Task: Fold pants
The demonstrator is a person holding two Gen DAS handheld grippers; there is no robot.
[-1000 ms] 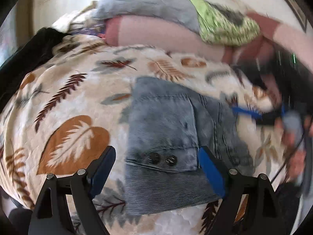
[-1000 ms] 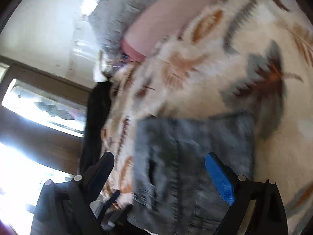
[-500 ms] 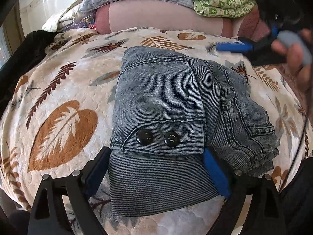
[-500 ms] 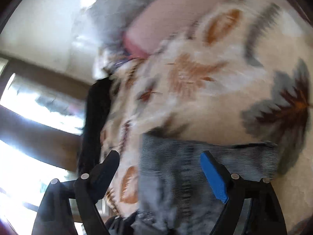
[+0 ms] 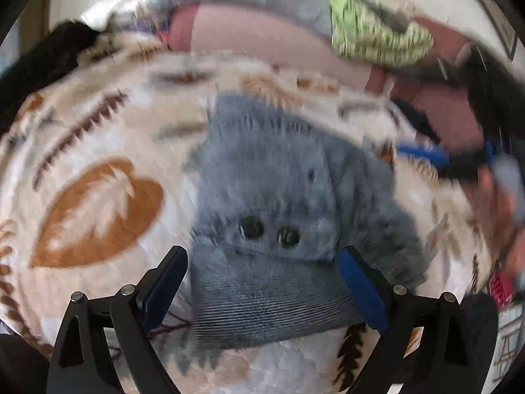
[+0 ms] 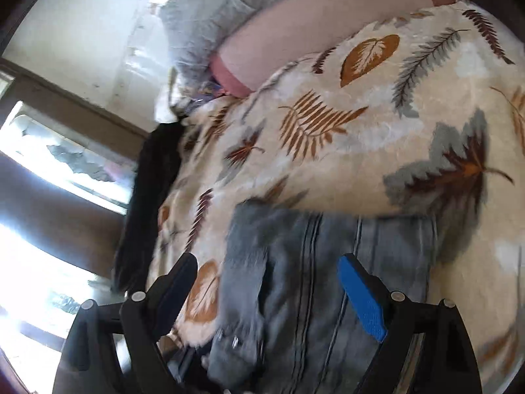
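Observation:
Grey-blue denim pants (image 5: 279,216) lie folded in a compact bundle on a leaf-print blanket (image 5: 98,197), with two black buttons on the top flap. My left gripper (image 5: 262,289) is open, its jaws on either side of the bundle's near edge, holding nothing. My right gripper (image 6: 267,292) is open just above the pants (image 6: 328,279), holding nothing. It also shows blurred at the right of the left wrist view (image 5: 426,157), beside the bundle.
A pink bolster (image 5: 262,39), a grey pillow (image 6: 213,16) and a green patterned cloth (image 5: 370,36) lie at the head of the bed. A black garment (image 6: 147,197) hangs at the blanket's left edge. A bright window (image 6: 49,229) is beyond it.
The left view pulled back slightly and blurred; the pants stay folded. The right gripper came down from above the bed to the bundle's right side. Both stay open.

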